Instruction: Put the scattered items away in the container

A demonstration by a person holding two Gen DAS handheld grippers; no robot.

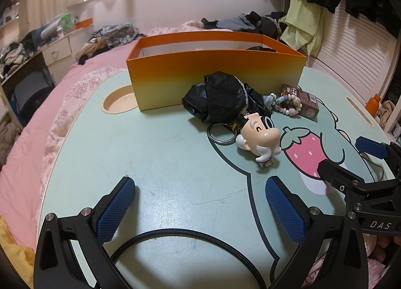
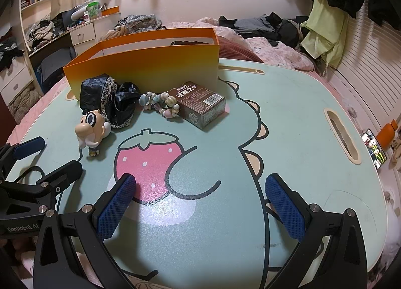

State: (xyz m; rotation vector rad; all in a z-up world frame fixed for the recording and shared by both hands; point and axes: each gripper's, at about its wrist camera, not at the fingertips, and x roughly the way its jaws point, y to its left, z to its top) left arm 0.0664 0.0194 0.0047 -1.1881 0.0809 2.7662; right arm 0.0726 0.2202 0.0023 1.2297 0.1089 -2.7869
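An orange-to-yellow open box (image 1: 215, 73) (image 2: 150, 65) stands at the back of the mint lap table (image 1: 163, 158) (image 2: 288, 118). In front of it lie a crumpled black lace-trimmed cloth (image 1: 220, 95) (image 2: 107, 98), a cartoon-head keychain (image 1: 260, 136) (image 2: 91, 128), a pastel bead bracelet (image 1: 288, 104) (image 2: 160, 104) and a small brown card box (image 1: 303, 103) (image 2: 203, 104). My left gripper (image 1: 200, 201) (image 2: 45, 156) is open and empty, low over the table's near side. My right gripper (image 2: 200, 201) (image 1: 348, 156) is open and empty over the strawberry print.
The table sits on a bed with pink bedding (image 1: 32, 123). A round cup recess (image 1: 119, 102) lies left of the box, a handle slot (image 2: 342, 136) at the right. A black cable (image 1: 180, 236) loops by my left gripper. A phone (image 2: 374, 148) and orange bottle (image 2: 387, 134) are right.
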